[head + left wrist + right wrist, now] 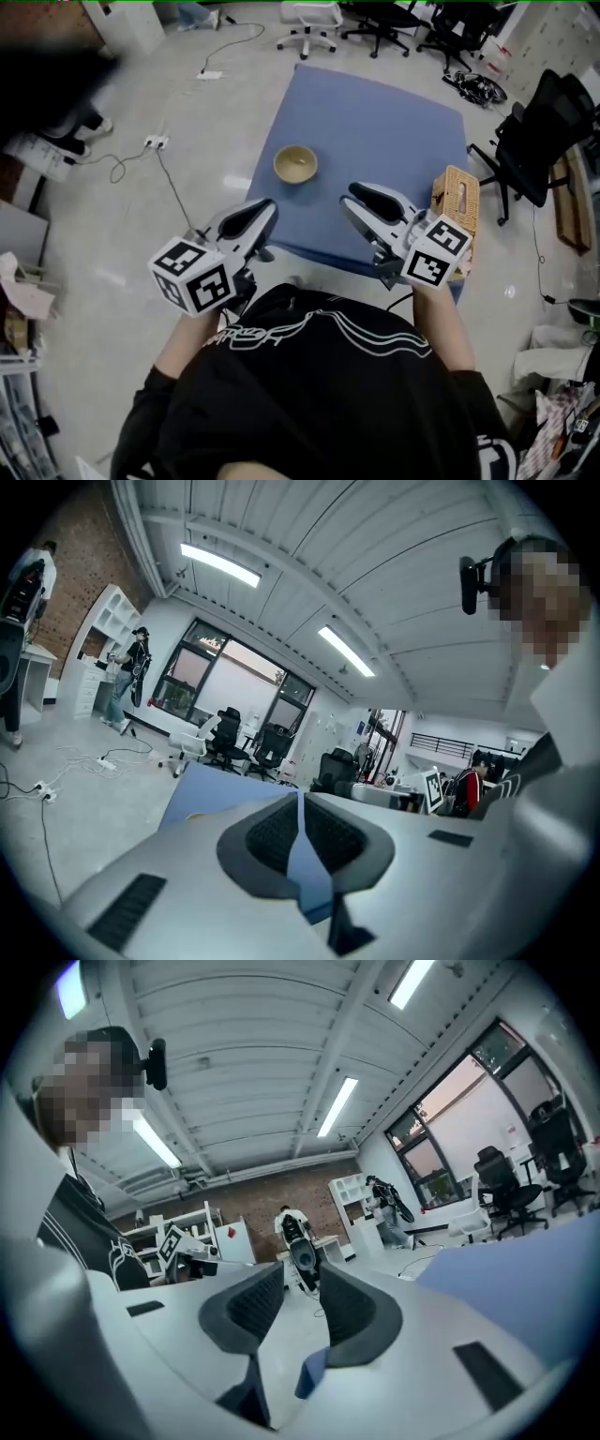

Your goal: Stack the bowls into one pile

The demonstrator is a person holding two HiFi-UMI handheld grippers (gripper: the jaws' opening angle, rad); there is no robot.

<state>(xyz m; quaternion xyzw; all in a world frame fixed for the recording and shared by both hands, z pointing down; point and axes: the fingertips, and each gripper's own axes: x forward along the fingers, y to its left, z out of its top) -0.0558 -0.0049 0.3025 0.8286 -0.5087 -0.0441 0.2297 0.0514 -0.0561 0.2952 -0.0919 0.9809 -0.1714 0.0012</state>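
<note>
Head view, looking steeply down: a blue table [394,131] stands on a pale floor, and on its near-left part sits a tan bowl [295,165], mouth up. It is the only bowl in sight; whether others are nested inside it cannot be told from above. A wicker box [457,208] sits at the table's right edge, well apart from the bowl.

You hold both tools up near your chest, short of the table's near edge and well clear of the bowl. The left gripper [267,208] points toward the table. The left gripper view shows its dark ribbed pads closed together at the tips with nothing between them, only a sliver of blue tabletop behind. The right gripper [349,197] points out across the room. The right gripper view shows its pads parted, with bare floor and distant shelves in the gap, so it is released and empty.

With no loose bowl visible, the stacking looks finished or nearly so, and the step in hand is most likely a clear retreat. To do it well, keep both tools high and back so that neither one sweeps over the bowl or clips the wicker box. Look down at the pile's rim to confirm it sits level and centred. If a bowl turns out tilted, come in from above with parted jaws, not from the side.
</note>
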